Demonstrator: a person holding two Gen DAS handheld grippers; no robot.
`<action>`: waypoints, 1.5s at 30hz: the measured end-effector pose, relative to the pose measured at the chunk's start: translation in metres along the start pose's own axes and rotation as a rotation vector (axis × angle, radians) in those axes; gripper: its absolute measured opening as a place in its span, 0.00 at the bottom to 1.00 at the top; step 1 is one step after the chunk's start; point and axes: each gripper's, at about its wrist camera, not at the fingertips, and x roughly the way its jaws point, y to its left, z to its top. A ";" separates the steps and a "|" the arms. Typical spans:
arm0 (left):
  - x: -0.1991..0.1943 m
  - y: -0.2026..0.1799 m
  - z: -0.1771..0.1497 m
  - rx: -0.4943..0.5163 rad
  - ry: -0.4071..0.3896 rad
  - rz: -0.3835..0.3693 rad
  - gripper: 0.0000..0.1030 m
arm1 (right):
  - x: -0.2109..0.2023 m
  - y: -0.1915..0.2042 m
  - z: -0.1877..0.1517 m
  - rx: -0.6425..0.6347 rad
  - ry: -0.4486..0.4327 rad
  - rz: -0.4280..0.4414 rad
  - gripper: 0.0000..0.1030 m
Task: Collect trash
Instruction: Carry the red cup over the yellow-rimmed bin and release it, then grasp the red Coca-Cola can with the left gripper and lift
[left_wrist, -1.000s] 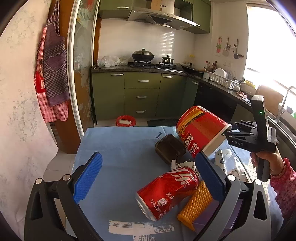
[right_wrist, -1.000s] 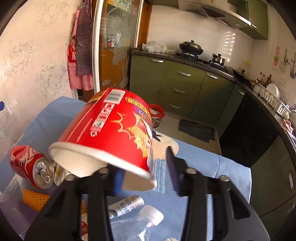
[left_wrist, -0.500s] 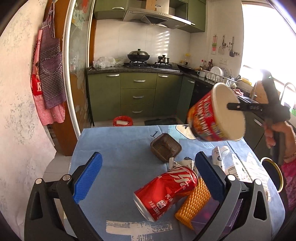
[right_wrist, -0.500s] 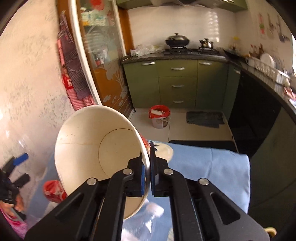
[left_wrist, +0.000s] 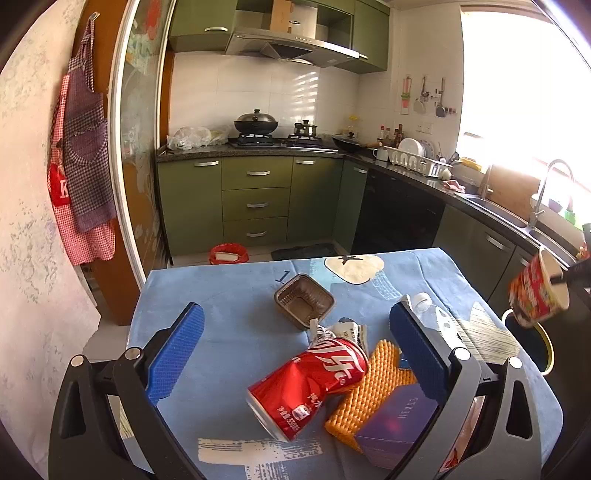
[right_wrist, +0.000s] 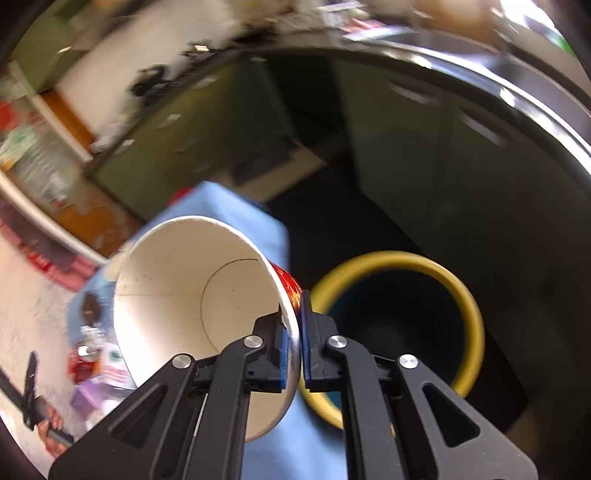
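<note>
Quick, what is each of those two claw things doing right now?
Left gripper: jaws open, holding nothing.
Right gripper: jaws shut on the rim of the noodle cup.

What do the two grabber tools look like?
Both look alike. The left gripper has black plastic arms with cut-out holes, round silver bolts and flat fingers covered in bumpy blue pads. The right gripper has the same black frame, silver bolts and blue pads. No cables show.
</note>
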 end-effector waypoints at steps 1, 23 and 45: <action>-0.002 -0.002 0.000 0.006 -0.002 -0.002 0.96 | 0.007 -0.023 -0.004 0.049 0.028 -0.028 0.06; -0.014 -0.025 0.006 0.067 0.021 -0.046 0.96 | 0.103 -0.102 -0.042 0.187 0.156 -0.129 0.39; 0.075 -0.020 -0.009 0.545 0.401 -0.314 0.88 | 0.073 -0.059 -0.068 0.078 0.160 0.029 0.48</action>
